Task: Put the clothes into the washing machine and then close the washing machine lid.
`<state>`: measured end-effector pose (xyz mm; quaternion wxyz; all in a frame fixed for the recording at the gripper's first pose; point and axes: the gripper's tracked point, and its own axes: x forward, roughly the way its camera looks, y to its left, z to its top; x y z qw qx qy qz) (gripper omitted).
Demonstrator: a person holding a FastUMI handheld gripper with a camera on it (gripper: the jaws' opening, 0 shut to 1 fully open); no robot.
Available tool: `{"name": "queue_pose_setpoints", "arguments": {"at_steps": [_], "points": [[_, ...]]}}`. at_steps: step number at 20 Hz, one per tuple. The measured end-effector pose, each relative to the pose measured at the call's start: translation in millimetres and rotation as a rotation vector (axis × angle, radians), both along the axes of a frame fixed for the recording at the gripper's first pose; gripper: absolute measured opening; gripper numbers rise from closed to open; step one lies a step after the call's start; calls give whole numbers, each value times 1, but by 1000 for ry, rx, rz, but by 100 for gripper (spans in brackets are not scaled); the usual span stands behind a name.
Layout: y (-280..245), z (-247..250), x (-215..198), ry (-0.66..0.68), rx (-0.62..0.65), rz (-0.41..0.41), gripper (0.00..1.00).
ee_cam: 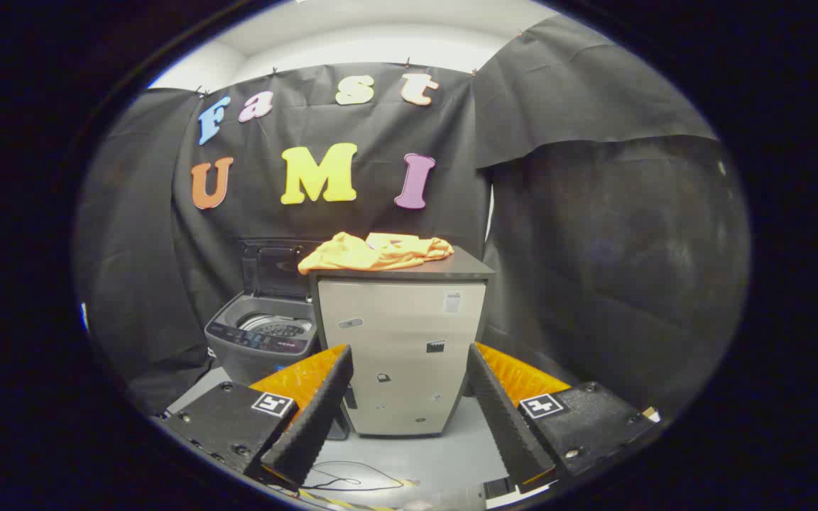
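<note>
Gripper (409,404) spread wide, nothing held, well short of target; orange clothes (375,253) bunched on top of cabinet (400,355), far side, one corner drooping over left edge; washing machine (261,339) left of cabinet & lower, lid (270,266) up, drum open. Risks, imo: grabbing only top fold → rest trails, snags on cabinet edge or drops to floor (416,465) btwn cabinet & washer; cloth draped over rim → lid won't shut.

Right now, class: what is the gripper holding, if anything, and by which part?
Nothing. The gripper is open, its fingers apart and empty; the clothes lie beyond them on the cabinet.
</note>
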<state>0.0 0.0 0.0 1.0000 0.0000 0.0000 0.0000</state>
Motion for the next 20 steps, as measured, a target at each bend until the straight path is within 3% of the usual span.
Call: {"name": "queue_pose_setpoints", "arguments": {"at_steps": [10, 20], "points": [[31, 15, -6, -21, -3, 30, 100], [31, 14, 9, -15, 3, 10, 100]]}}
